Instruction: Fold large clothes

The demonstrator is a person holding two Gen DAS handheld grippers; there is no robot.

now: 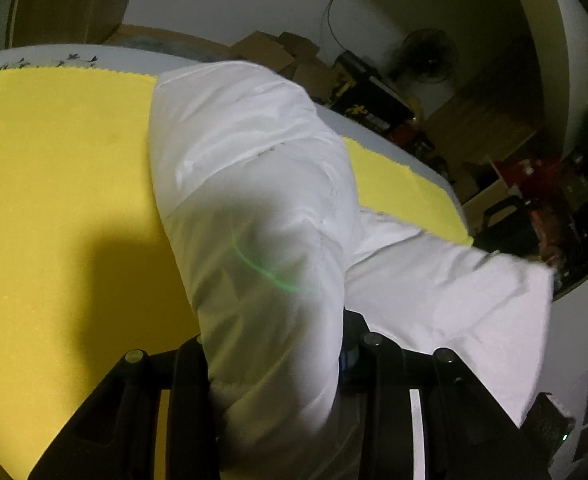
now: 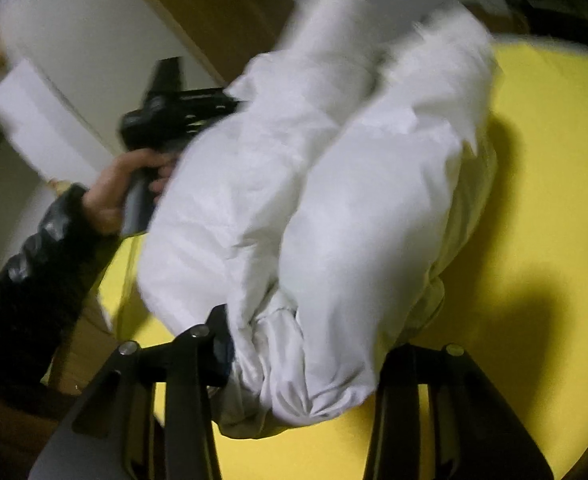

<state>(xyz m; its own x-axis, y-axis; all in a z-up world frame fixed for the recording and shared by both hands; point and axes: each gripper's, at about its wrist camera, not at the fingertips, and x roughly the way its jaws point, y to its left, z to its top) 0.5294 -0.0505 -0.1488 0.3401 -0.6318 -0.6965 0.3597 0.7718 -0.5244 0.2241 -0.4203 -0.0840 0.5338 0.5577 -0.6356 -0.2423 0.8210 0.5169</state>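
Two tools are working one white garment [image 1: 250, 200], a bulky padded piece that is lying partly on the yellow sheet [image 1: 62, 168] covering the bed. The left tool [image 1: 278, 364] is holding a thick roll of the fabric between its fingers: cloth is filling the whole gap and running forward from the tips across the sheet. The right tool [image 2: 294, 364] is likewise carrying a bunched wad of the garment between its fingers, with the fabric pressed against the left finger and spilling over in front; the right-hand pad is hidden behind cloth, so how firmly it is pinching is hard to tell, though it is reading as a grip. Ahead and to the left of the right tool, a hand [image 2: 114, 192] in a dark sleeve [image 2: 34, 264] is gripping the other tool's handle just beside the garment.

Judging by how things lie, the folding is somewhere in the middle. The garment is already gathered into two long puffy lobes lying side by side, which suggests one lengthwise fold is being made or brought over. It is not yet lying flat or squared: one portion is trailing off to the right of the left tool toward the bed's edge, and the ends are still bunched. Laying it down, smoothing, and further folds appear to remain.
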